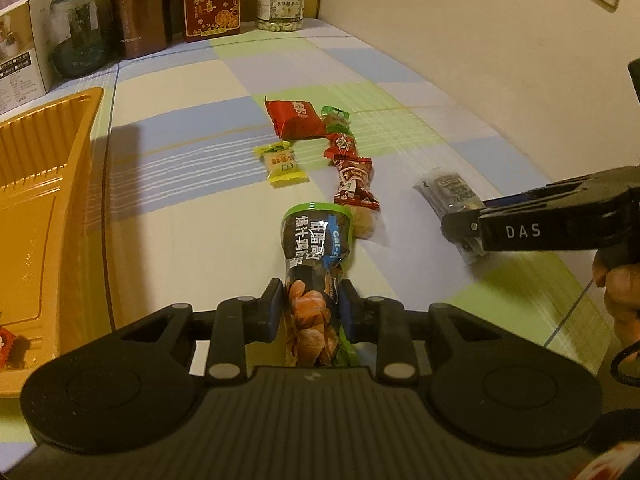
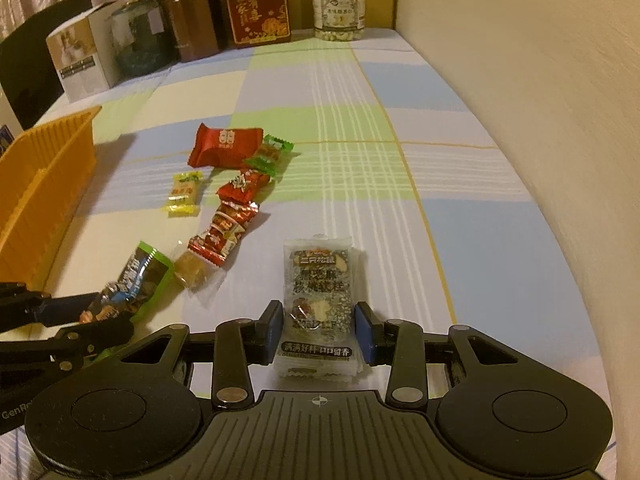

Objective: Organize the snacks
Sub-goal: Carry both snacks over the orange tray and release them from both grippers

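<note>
While the left tool (image 1: 313,306) pinches a dark, green-trimmed foil snack packet (image 1: 316,260) near its lower end, the packet juts forward above the checked blue, green and cream cloth of the desk (image 1: 192,224). Just beyond its far end lie a clear-wrapped amber sweet (image 1: 370,226), a red and white wrapped snack (image 1: 355,181), a small red wrapped candy (image 1: 341,145), a green wrapped candy (image 1: 335,117), a flat red pouch (image 1: 298,118) and a yellow wrapped candy (image 1: 283,163). An orange ribbed plastic tray (image 1: 48,184) sits at the left. On the right, the right tool (image 1: 466,226) reaches over a clear packet with dark filling (image 1: 446,192), a hand (image 1: 618,292) behind it.

From the right wrist, the right tool (image 2: 320,326) straddles that clear packet (image 2: 318,292), which lies flat on the desk (image 2: 460,220); its left pad touches the packet's edge while the right pad stands slightly off. To the left, the left tool (image 2: 90,318) grips the dark packet (image 2: 138,280), with the orange tray (image 2: 44,184) beyond. Along the back stand a white carton (image 2: 82,58), a dark green jar (image 2: 140,38), a brown canister (image 2: 192,16), a red box with gold lettering (image 2: 258,6) and a clear jar of pale nuts (image 2: 339,6).
</note>
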`<act>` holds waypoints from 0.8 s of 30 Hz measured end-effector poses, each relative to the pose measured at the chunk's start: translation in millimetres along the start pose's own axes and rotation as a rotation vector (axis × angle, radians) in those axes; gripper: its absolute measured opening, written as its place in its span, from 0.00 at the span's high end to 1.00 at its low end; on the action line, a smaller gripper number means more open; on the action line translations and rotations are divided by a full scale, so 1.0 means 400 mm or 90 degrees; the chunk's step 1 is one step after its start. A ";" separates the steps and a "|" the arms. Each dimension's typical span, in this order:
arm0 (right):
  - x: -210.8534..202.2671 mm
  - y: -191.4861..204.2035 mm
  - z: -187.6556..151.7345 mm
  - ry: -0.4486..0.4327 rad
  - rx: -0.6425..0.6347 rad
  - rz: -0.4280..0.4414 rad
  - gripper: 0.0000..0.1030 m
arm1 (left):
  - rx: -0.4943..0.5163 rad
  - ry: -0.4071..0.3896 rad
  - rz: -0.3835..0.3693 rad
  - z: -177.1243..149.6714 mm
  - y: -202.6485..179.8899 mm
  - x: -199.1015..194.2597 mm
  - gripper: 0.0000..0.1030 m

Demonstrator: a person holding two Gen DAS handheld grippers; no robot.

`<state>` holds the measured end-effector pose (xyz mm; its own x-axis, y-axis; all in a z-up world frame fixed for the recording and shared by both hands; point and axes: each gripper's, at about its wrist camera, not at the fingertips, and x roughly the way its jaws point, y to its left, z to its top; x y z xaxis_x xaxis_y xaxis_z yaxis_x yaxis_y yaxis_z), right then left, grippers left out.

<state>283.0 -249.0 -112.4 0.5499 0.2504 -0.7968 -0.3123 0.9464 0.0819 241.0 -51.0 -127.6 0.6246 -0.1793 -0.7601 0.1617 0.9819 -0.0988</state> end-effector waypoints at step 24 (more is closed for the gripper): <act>-0.249 0.126 0.027 -0.068 0.043 0.050 0.63 | -0.048 -0.069 0.025 0.006 0.029 -0.268 0.75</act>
<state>221.0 -223.8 -22.5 0.6058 0.3411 -0.7188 -0.3072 0.9337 0.1841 177.9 -20.3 -45.7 0.7084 -0.1422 -0.6913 0.0805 0.9894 -0.1210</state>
